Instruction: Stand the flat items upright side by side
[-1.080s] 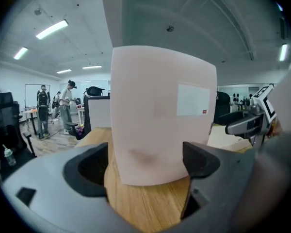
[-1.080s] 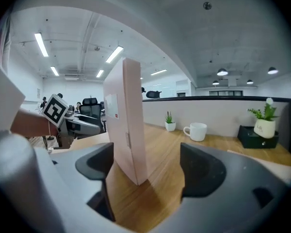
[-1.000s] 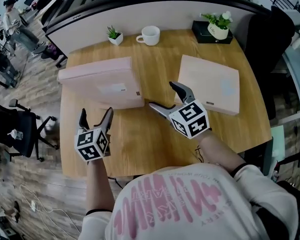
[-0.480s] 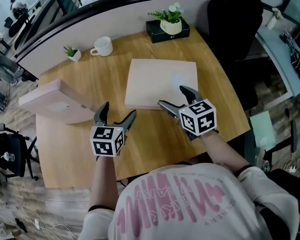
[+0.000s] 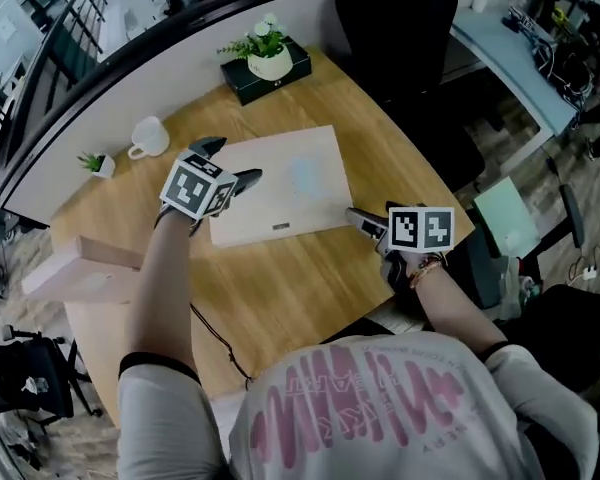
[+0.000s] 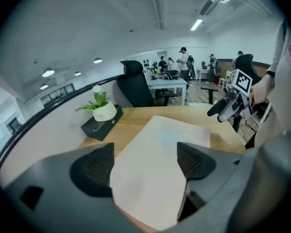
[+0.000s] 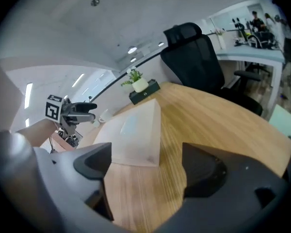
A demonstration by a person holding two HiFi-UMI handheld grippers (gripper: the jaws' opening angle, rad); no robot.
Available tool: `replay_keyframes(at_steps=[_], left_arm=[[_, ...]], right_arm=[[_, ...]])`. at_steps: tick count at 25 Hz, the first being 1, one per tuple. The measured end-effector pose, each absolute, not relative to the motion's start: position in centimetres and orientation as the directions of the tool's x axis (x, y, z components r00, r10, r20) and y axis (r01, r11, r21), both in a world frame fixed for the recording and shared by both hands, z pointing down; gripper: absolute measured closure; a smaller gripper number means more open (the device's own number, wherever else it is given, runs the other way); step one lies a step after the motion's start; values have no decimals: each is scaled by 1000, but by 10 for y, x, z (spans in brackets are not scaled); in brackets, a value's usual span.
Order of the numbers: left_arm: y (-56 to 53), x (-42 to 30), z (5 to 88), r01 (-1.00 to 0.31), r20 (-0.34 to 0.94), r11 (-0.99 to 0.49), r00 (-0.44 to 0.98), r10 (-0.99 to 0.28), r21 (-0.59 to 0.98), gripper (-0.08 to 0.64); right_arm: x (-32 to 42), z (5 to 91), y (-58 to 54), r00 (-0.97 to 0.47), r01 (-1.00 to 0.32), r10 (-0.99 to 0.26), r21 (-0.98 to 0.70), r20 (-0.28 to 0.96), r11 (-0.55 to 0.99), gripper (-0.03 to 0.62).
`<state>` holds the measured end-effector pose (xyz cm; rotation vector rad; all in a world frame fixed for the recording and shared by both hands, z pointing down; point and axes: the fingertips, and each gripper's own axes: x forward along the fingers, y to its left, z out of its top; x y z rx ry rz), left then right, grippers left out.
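Observation:
A pale pink flat box (image 5: 280, 183) lies flat in the middle of the wooden table (image 5: 310, 278). My left gripper (image 5: 230, 163) hovers over its left end; its jaws have just been closing, with the box's near end (image 6: 174, 135) between and below the pads, which do not press on it. My right gripper (image 5: 365, 223) stands open by the box's right near corner (image 7: 133, 130), nothing between its fingers. A second pink box (image 5: 80, 268) sits at the table's far left edge. Each gripper shows in the other's view: the right gripper (image 6: 228, 106), the left gripper (image 7: 82, 108).
At the table's back stand a potted plant on a black box (image 5: 265, 63), a white cup (image 5: 148, 136) and a small green plant (image 5: 98, 163). A black office chair (image 5: 400, 28) stands behind the table, another (image 5: 20, 388) on the floor at lower left.
Both grippers have swung over to the flat box: the left from the table's near edge to the box's left end, the right to its near right corner. The second box now sits far left.

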<state>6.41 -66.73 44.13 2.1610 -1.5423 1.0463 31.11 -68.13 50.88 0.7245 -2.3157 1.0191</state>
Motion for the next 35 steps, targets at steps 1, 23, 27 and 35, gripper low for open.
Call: replay_keyframes(at_steps=[1,23,27,35], left_arm=[[-676,66,448,-889,732,-436,205,-650,-138,142],[-745,70,558,-675,829,-685,526,-187,273,97],[-723,73,558,-646,847,-706,517,-124,291,74],[-691,103,557,-759,759,-532,581,-293,375,95]], right_arm=[[315,515,-674,-723,-655,-246,-526,646,543,137],[208,561,-597,-697,-618,27,-620,716,484,135],[222,561,-627,-677,-681,-57,-596,734,424,97],[261,564,-703,-614,-770,-244,-503,751,392,55]])
